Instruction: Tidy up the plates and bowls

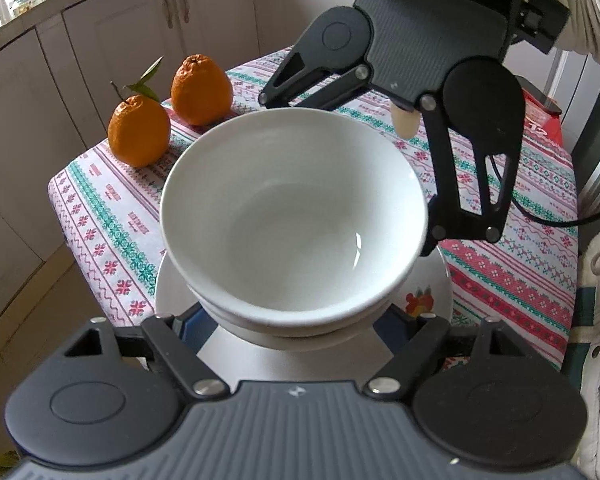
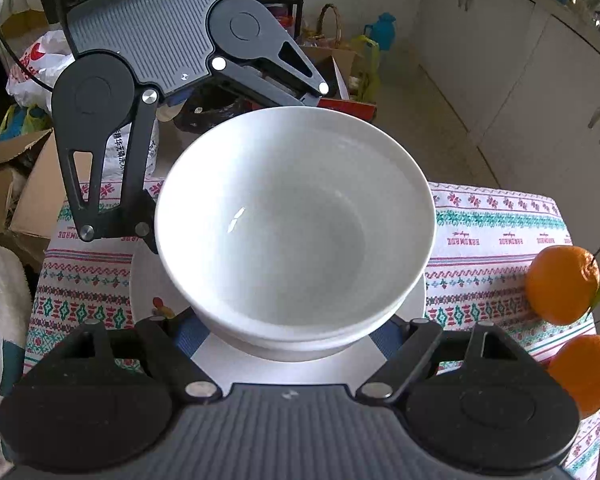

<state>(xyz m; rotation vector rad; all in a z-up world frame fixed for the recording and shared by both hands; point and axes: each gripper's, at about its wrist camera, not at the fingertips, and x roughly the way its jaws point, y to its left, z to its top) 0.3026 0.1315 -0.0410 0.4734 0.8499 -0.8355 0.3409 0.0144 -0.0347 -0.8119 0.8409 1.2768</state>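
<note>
A white bowl (image 1: 292, 216) is nested in a second bowl (image 1: 296, 322), and the pair sits on a plate (image 1: 172, 292) at the middle of the cloth-covered surface (image 1: 100, 216). Two oranges (image 1: 140, 130) lie at 10 o'clock of the stack in the left view, well apart from it.

The left claw (image 1: 296, 320) is spread wide, its fingers reaching either side of the stack's base near the plate; whether the pads touch anything is hidden by the bowls. The right claw (image 2: 292, 328) stands the same way from the opposite side, likewise spread, with its contact hidden too. Nothing is seen to be gripped by either.

The step in hand is judged to be a two-sided hold on the stack, so that it may be shifted as one. The fingers should be closed on the plate's rim rather than on the bowls' curved walls, where glazed ware would slip. Both sides should be closed evenly and raised level, since a tilt would let the bowls slide. The oranges at 10 o'clock should be kept clear of.
</note>
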